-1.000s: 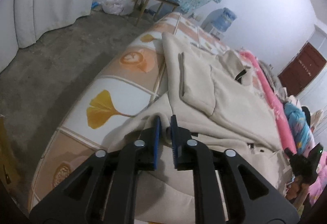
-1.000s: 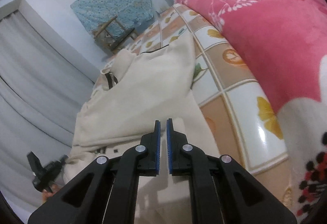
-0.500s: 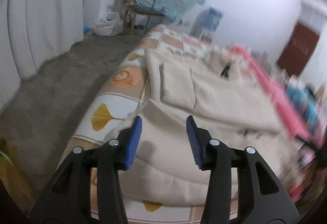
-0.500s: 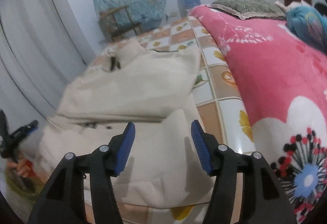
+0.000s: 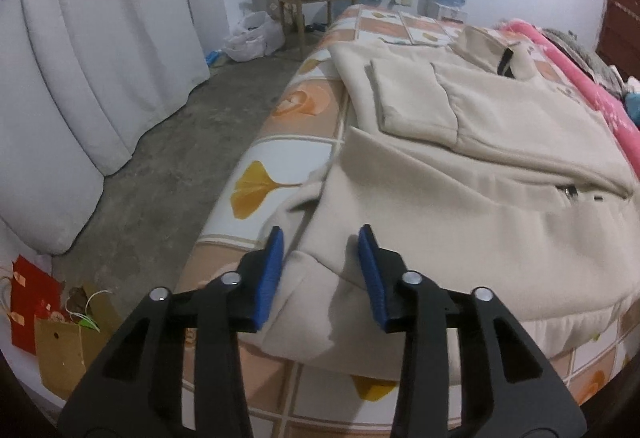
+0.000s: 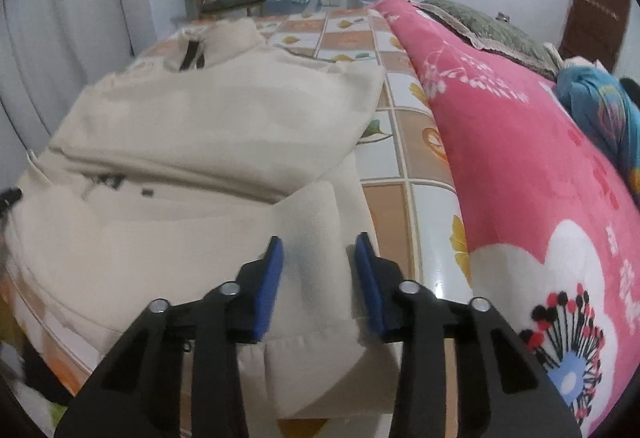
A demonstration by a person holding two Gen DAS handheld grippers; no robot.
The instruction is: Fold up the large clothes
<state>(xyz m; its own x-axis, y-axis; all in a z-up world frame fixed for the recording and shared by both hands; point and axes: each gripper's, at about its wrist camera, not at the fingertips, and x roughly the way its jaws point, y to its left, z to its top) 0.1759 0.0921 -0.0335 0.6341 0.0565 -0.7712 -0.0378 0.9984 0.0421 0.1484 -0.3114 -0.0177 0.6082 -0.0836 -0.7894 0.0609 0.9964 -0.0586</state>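
Blue ribbed pads lined both claws, and on each side they stood apart with cream cloth showing between them but nothing pinched. My left claw (image 5: 320,270) was closing over the lower left corner of the cream coat (image 5: 480,166), just above a rounded, padded hem; its pads were not yet pressing the fabric. My right claw (image 6: 318,278) was closing too, poised over the opposite hem corner at the bottom centre of its frame, where the weave looked slightly ribbed and a stitched seam ran across below the pads.

I judged both claws were lined up on the two near corners so the hem could be lifted away from me in one even fold. The coat lay flat on the bed (image 5: 280,166), collar towards the upper right in the left view, one sleeve (image 5: 412,98) already doubled across the chest as a neat rectangle. Its cloth looked thick, soft and matte, likely to hold a crease loosely.

Beneath it the bed cover was glossy, patterned in orange and white squares with yellow leaves. A plush pink blanket (image 6: 520,158) bordered the right side, and pleated white curtains (image 5: 100,58) hung at upper left.
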